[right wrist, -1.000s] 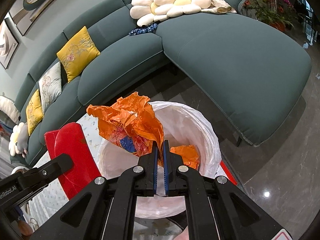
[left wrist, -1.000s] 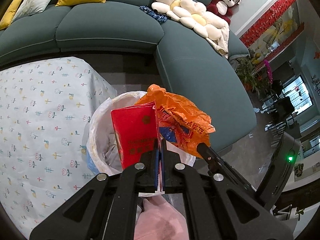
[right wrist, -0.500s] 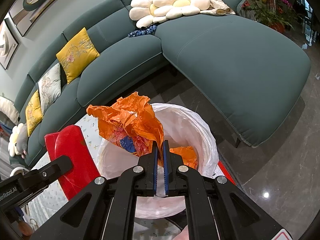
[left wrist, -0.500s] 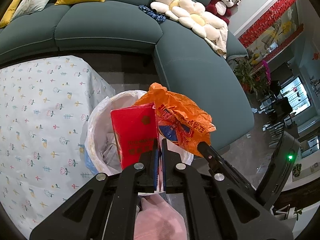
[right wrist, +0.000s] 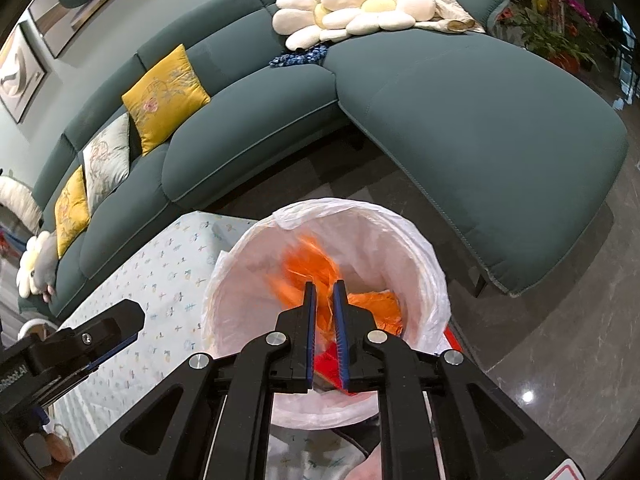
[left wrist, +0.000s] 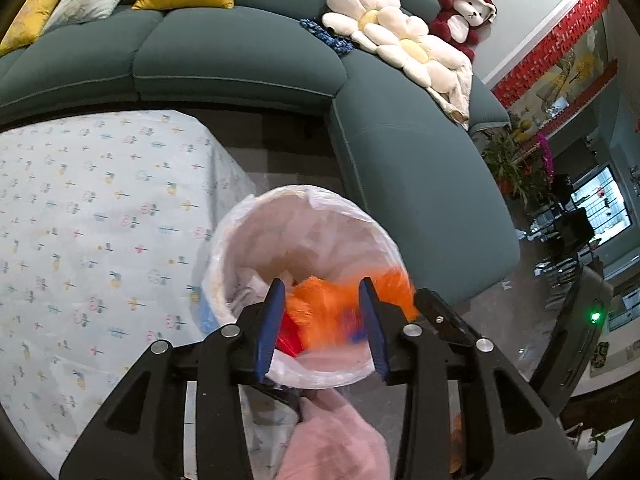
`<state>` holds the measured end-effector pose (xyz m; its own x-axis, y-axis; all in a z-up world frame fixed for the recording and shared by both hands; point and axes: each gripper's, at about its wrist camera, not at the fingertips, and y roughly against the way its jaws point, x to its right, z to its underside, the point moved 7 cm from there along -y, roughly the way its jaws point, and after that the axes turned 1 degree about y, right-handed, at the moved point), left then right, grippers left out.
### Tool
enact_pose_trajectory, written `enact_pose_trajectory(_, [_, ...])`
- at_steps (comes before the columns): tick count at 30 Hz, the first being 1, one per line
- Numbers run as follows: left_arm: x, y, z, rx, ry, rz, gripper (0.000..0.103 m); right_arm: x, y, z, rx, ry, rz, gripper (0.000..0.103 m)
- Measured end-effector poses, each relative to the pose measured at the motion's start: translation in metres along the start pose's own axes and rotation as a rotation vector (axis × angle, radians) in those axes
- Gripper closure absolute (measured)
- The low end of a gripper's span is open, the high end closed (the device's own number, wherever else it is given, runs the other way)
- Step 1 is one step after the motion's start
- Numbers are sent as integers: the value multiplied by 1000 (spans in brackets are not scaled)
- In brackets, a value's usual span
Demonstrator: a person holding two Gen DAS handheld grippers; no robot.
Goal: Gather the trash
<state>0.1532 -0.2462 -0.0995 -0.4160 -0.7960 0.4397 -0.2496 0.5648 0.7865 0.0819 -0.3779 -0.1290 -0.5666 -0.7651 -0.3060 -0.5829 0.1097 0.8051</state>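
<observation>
Left gripper (left wrist: 322,322): we find its blue-padded jaws opening, spread fairly wide, nothing pressed between them.
Right gripper (right wrist: 323,322): we find its jaws opening, a narrow gap only; we see no pad contact with the wrapper.
Crumpled orange plastic wrapper (right wrist: 310,270): blurred, loose inside the bin mouth, beyond both grippers.
Flat red packet (left wrist: 289,338): we see it low in the bin, beside the orange wrapper.
Round bin with white plastic liner (left wrist: 256,216): stands between the floral-print tablecloth (left wrist: 80,220) and the dark green sofa (left wrist: 420,184).
</observation>
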Motion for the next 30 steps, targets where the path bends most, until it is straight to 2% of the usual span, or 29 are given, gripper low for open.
enact_pose_trajectory(3, [-10,7,1,22,-7,-34,62,-9,1,4,-5,29,4,89])
enact_pose_trajectory(8, [-27,19,4,59,-60,-120,60,-24,5,10,-10,84,4,79])
enact_pose_trajectory(11, [-33,26,6,74,-79,-146,60,-36,7,17,-15,133,6,76])
enact_pose_trajectory(13, [-37,31,8,85,-93,-169,59,-42,10,21,-15,150,2,69])
enact_pose_trajectory(18, [-50,44,11,111,-104,-197,49,-52,17,31,-27,164,-16,63])
enact_pose_trajectory(20, [-53,46,13,118,-109,-205,49,-55,20,35,-31,172,-19,58])
enact_pose_trajectory(22, [-57,50,16,121,-114,-215,48,-57,24,39,-25,192,1,51])
enact_pose_trajectory(26, [-68,55,24,129,-112,-246,43,-61,29,49,-26,240,44,49])
enact_pose_trajectory(28, [-74,56,29,130,-120,-268,41,-62,33,54,-23,258,63,42])
enact_pose_trajectory(30, [-76,59,34,138,-136,-297,33,-63,36,58,-13,281,88,41])
